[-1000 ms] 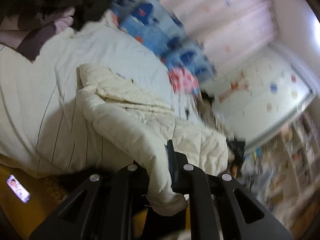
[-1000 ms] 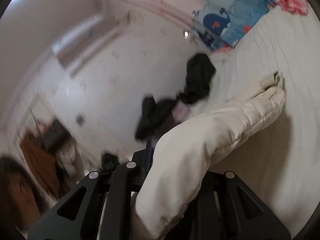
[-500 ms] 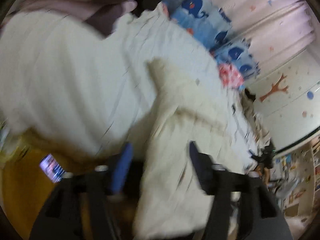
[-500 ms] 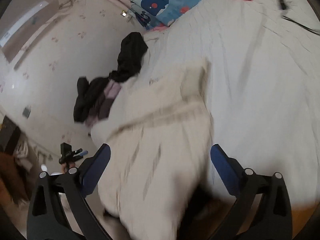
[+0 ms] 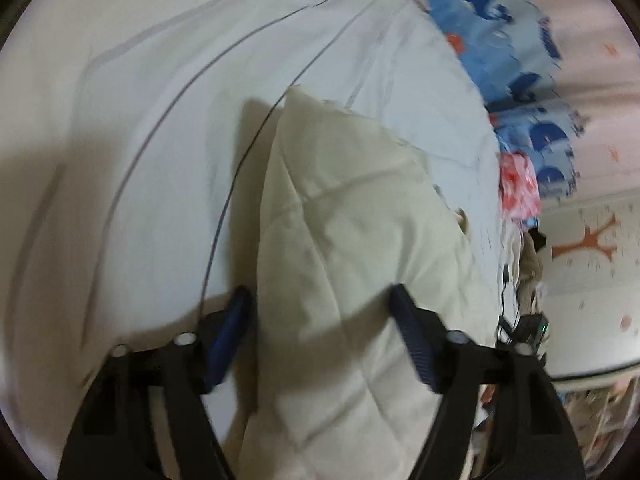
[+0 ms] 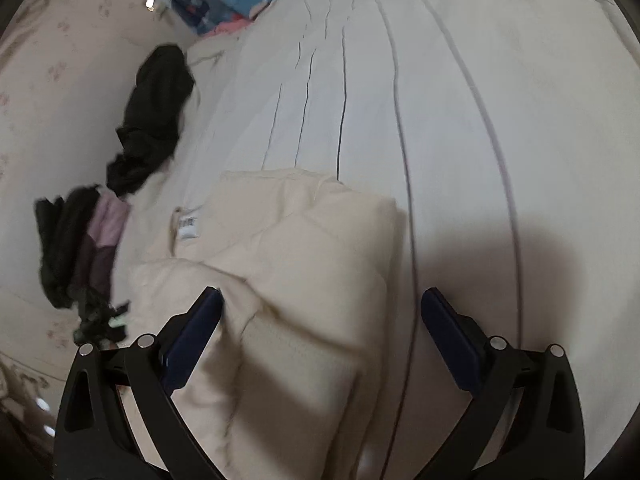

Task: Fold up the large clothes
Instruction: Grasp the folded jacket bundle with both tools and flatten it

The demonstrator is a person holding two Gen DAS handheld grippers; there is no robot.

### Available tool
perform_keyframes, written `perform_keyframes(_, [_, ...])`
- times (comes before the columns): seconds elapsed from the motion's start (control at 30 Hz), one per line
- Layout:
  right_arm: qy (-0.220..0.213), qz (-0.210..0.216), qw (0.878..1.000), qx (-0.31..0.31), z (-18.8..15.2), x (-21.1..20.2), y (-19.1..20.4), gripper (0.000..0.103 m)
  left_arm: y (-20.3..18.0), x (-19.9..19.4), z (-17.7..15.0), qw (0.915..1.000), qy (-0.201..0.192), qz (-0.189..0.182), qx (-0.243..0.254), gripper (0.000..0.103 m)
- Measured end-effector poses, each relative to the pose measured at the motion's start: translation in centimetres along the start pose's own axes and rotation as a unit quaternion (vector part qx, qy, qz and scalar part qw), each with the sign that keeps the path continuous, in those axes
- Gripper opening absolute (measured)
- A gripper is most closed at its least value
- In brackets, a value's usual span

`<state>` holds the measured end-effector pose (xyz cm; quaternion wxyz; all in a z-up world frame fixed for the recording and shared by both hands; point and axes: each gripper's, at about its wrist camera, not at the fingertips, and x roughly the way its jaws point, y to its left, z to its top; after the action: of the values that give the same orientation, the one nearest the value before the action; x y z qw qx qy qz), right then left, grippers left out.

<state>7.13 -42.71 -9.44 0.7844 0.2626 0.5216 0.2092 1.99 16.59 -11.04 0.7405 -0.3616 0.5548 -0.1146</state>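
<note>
Lying folded on the bed (image 5: 132,128) in the left wrist view, the cream quilted coat (image 5: 352,264) runs from the bottom edge up to a corner near mid-frame, over a pale sheet with thin dark stripes. The left gripper (image 5: 320,300) hangs over it with its fingers (image 5: 230,332) spread and opening; the coat's bulk sits between them, the left pad close against the coat's edge and the right pad over the fabric, neither seen to pinch it. A blue whale-print cover (image 5: 508,40) and a red-and-pink item (image 5: 518,188) lie along the far side of the bed, with a wall bearing an orange tree decal (image 5: 584,244) beyond. In the right wrist view, the coat (image 6: 304,264) lies in a thick fold at lower centre on the bed (image 6: 460,92), a white label (image 6: 187,227) showing near its upper left. The right gripper (image 6: 320,300) stands fully spread above it, fingers (image 6: 192,340) apart and gripping nothing: the left pad is just beside the coat's folded edge, the right pad clear of it over bare sheet. Dark clothes (image 6: 156,116) and a black-and-mauve heap (image 6: 80,244) lie well apart from the coat at the left side of the bed.
</note>
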Motion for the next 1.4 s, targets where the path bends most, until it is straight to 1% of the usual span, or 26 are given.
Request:
perform_keyframes(0.07, [0.006, 0.023, 0.999, -0.025, 0.7, 1.4, 0.7, 0.093, 0.0, 0.6, 0.3, 0.9998, 0.004, -0.014, -0.012, 0.075])
perform_keyframes(0.13, [0.009, 0.030, 0.997, -0.068, 0.8, 2.2, 2.7, 0.072, -1.6, 1.0, 0.1, 0.9996, 0.010, -0.018, 0.016, 0.075])
perform_keyframes(0.17, [0.007, 0.024, 0.996, -0.087, 0.6, 2.1, 3.3, 0.065, -2.7, 0.9, -0.2, 0.9992, 0.007, -0.006, 0.040, 0.067])
perform_keyframes(0.2, [0.000, 0.017, 0.994, -0.105, 0.2, 1.5, 4.1, 0.049, -3.4, 1.0, -0.2, 0.9985, 0.007, -0.001, 0.054, 0.058])
perform_keyframes(0.23, [-0.011, 0.011, 0.993, -0.117, -0.1, 0.8, 5.0, 0.044, -4.2, 0.6, -0.4, 0.9977, -0.002, 0.000, 0.067, 0.054])
perform_keyframes(0.27, [-0.033, 0.012, 0.991, -0.126, -0.3, -0.4, 5.6, 0.041, -4.7, 0.1, -0.3, 0.9973, -0.010, -0.010, 0.072, 0.045])
perform_keyframes(0.33, [-0.078, 0.023, 0.987, -0.138, -0.5, -3.7, 7.3, 0.036, -6.0, -1.9, -0.7, 0.9938, -0.034, -0.066, 0.083, 0.035])
perform_keyframes(0.4, [-0.110, 0.032, 0.982, -0.152, -0.5, -6.8, 8.8, 0.034, -7.5, -3.5, -1.2, 0.9879, -0.059, -0.100, 0.103, 0.032])
perform_keyframes(0.43, [-0.127, 0.033, 0.978, -0.160, -0.5, -8.4, 9.5, 0.034, -8.9, -4.2, -1.4, 0.9847, -0.073, -0.105, 0.118, 0.031])
perform_keyframes(0.5, [-0.162, 0.034, 0.971, -0.171, 0.5, -11.6, 10.6, 0.034, -10.7, -4.8, -1.8, 0.9796, -0.092, -0.110, 0.141, 0.031])
perform_keyframes(0.57, [-0.189, 0.018, 0.967, -0.168, 1.4, -13.6, 10.1, 0.034, -12.4, -4.4, -1.9, 0.9757, -0.117, -0.094, 0.159, 0.031])
perform_keyframes(0.63, [-0.190, -0.021, 0.971, -0.144, 2.6, -12.7, 7.7, 0.037, -12.5, -2.1, -1.1, 0.9780, -0.119, -0.066, 0.158, 0.031])
perform_keyframes(0.67, [-0.179, -0.043, 0.975, -0.128, 3.0, -11.4, 6.0, 0.038, -12.2, -0.3, -0.4, 0.9803, -0.106, -0.046, 0.160, 0.034])
perform_keyframes(0.7, [-0.154, -0.061, 0.980, -0.107, 3.2, -9.7, 4.0, 0.040, -11.5, 2.9, 0.1, 0.9847, -0.078, 0.001, 0.156, 0.037])
perform_keyframes(0.73, [-0.101, -0.091, 0.988, -0.067, 3.4, -6.8, 0.6, 0.040, -10.5, 5.0, 0.6, 0.9875, -0.054, 0.032, 0.144, 0.040])
perform_keyframes(0.77, [-0.074, -0.114, 0.990, -0.040, 3.3, -5.0, -1.4, 0.042, -9.2, 6.5, 0.7, 0.9896, -0.044, 0.048, 0.128, 0.046])
perform_keyframes(0.8, [-0.064, -0.104, 0.993, -0.002, 2.6, -4.3, -3.9, 0.044, -8.8, 6.6, 0.8, 0.9913, -0.044, 0.036, 0.118, 0.046])
perform_keyframes(0.83, [-0.081, -0.074, 0.994, 0.022, 2.2, -4.9, -4.9, 0.045, -8.1, 5.6, 0.8, 0.9938, -0.043, 0.011, 0.102, 0.046])
perform_keyframes(0.87, [-0.111, -0.060, 0.991, 0.044, 1.3, -6.5, -5.6, 0.047, -7.7, 4.5, 0.7, 0.9945, -0.040, -0.004, 0.096, 0.046])
perform_keyframes(0.93, [-0.135, -0.075, 0.987, 0.035, 0.1, -8.9, -5.0, 0.048, -7.0, 1.7, 0.2, 0.9935, -0.030, -0.008, 0.109, 0.047])
perform_keyframes(0.97, [-0.158, -0.078, 0.984, 0.017, -1.2, -11.2, -3.8, 0.048, -6.6, 0.3, -0.1, 0.9926, -0.028, -0.006, 0.118, 0.051])
perform_keyframes(1.0, [-0.169, -0.073, 0.983, 0.007, -2.0, -12.3, -2.8, 0.053, -5.9, -1.0, -0.6, 0.9920, -0.027, -0.006, 0.123, 0.057])
perform_keyframes(1.07, [-0.188, -0.050, 0.980, -0.028, -4.9, -15.2, 0.2, 0.072, -4.4, -4.1, -1.6, 0.9918, -0.025, -0.010, 0.125, 0.065])
perform_keyframes(1.1, [-0.190, -0.047, 0.980, -0.036, -5.9, -16.0, 1.4, 0.086, -2.7, -6.3, -2.9, 0.9922, -0.026, -0.014, 0.121, 0.066])
perform_keyframes(1.23, [-0.159, 0.022, 0.986, -0.039, -11.9, -17.7, 4.1, 0.089, 1.7, -9.5, -6.7, 0.9927, -0.009, -0.024, 0.118, 0.073])
perform_keyframes(1.4, [-0.101, 0.027, 0.995, 0.007, -20.2, -18.8, 3.1, 0.089, 7.4, -10.6, -12.1, 0.9914, 0.046, -0.044, 0.114, 0.077])
